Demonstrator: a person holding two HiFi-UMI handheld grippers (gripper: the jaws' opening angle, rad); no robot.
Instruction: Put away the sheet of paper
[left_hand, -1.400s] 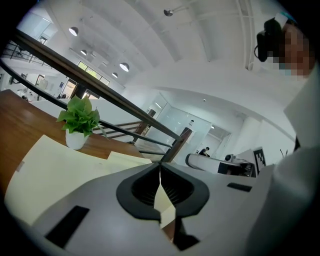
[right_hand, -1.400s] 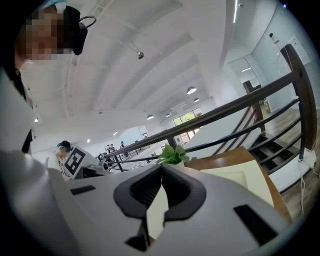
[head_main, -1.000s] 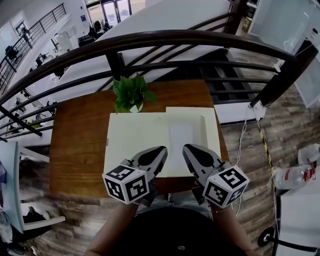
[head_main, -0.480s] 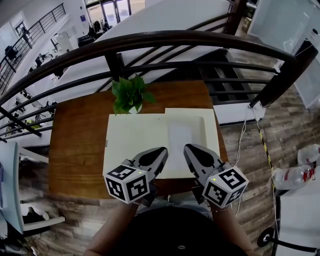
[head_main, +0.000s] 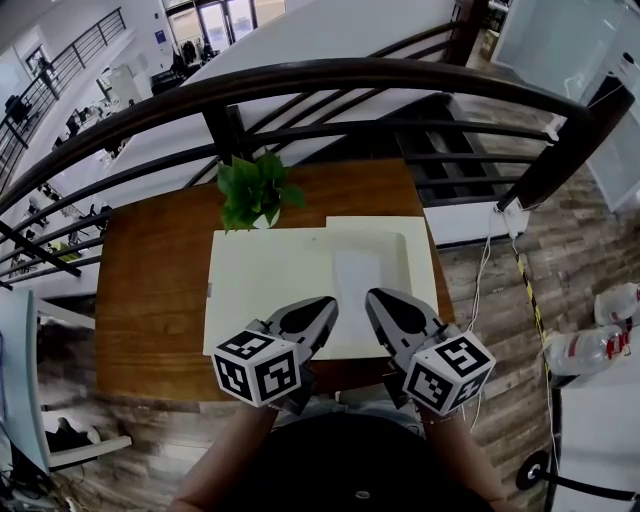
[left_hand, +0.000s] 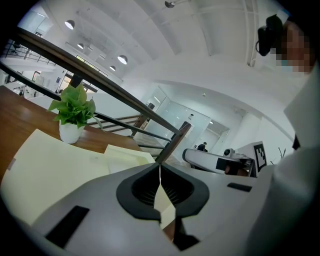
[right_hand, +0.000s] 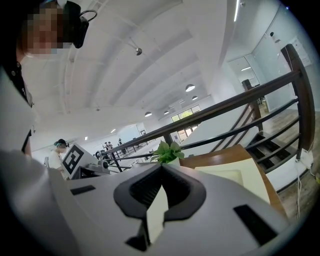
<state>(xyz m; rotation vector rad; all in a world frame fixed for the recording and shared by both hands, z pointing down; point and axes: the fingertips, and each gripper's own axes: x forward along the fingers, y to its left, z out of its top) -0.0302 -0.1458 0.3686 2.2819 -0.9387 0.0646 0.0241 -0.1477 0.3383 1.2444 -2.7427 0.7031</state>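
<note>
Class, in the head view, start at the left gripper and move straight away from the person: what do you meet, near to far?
left gripper → cream folder → potted plant → dark railing

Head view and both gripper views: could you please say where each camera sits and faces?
Head view: on the person's head, facing steeply down at the cream paper folder; left hand-held gripper, right hand-held gripper and forearms show.
Left gripper view: on the left hand-held gripper, facing along its shut jaws over the folder; the person's upper body at right.
Right gripper view: on the right hand-held gripper, facing along its shut jaws toward the dark railing; upper body at left.
Shared: both gripper views show the green potted plant.
</note>
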